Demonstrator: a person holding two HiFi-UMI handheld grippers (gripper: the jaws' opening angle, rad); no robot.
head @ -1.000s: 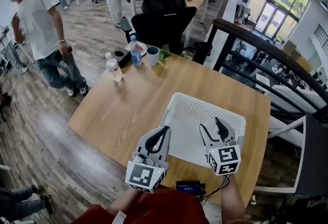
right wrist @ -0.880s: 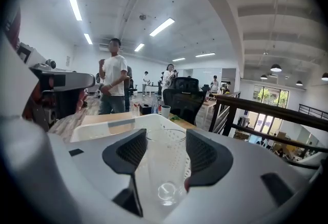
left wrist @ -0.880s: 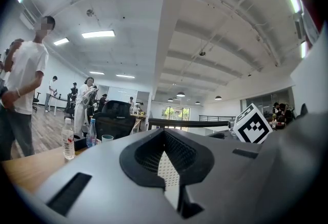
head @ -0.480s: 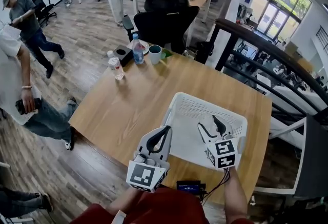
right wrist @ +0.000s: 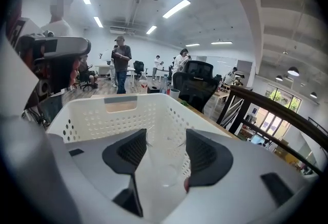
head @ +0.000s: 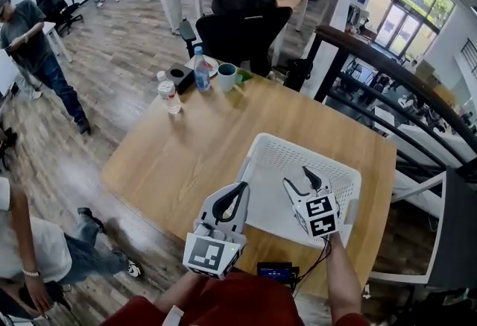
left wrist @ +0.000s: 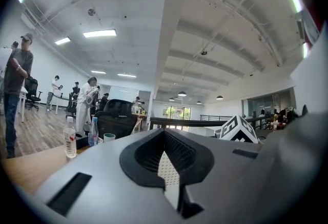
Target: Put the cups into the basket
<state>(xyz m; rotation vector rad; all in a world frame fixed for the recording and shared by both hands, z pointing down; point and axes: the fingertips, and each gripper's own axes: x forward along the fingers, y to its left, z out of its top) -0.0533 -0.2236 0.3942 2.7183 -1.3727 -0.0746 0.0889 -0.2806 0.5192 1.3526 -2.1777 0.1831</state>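
Between the right claw's jaws: a clear cup (right wrist: 165,164), upright, with a dark pad against each side.
Right claw (right wrist: 165,138): gripping that cup, pointed forward and down into the basket.
Around the right claw: basket (head: 298,147), white with perforated walls and a handle slot in the far wall. The cup is inside its rim. I cannot tell whether the cup's base touches the basket floor.
To the left of the right claw: left claw (left wrist: 165,136), jaws closed tip to tip with nothing in them. White basket mesh shows through the gap behind the tips.
Left claw's place: its tips are at the basket's left wall and its marker cube is back toward the person. The two claws are near each other but apart.
Under both claws: table (head: 186,145), bare wood, with the basket at its near right.
Well ahead and left of the claws, at the table's far corner: teal cup (head: 226,77), upright and outside the basket.
Beside the teal cup: blue bottle (head: 199,72), then a black box (head: 179,79). A clear bottle (head: 168,99) with a red label stands a little nearer.
Beyond that corner: black chair (head: 242,22).
Farther out, left: people standing on a wooden floor (head: 112,48).
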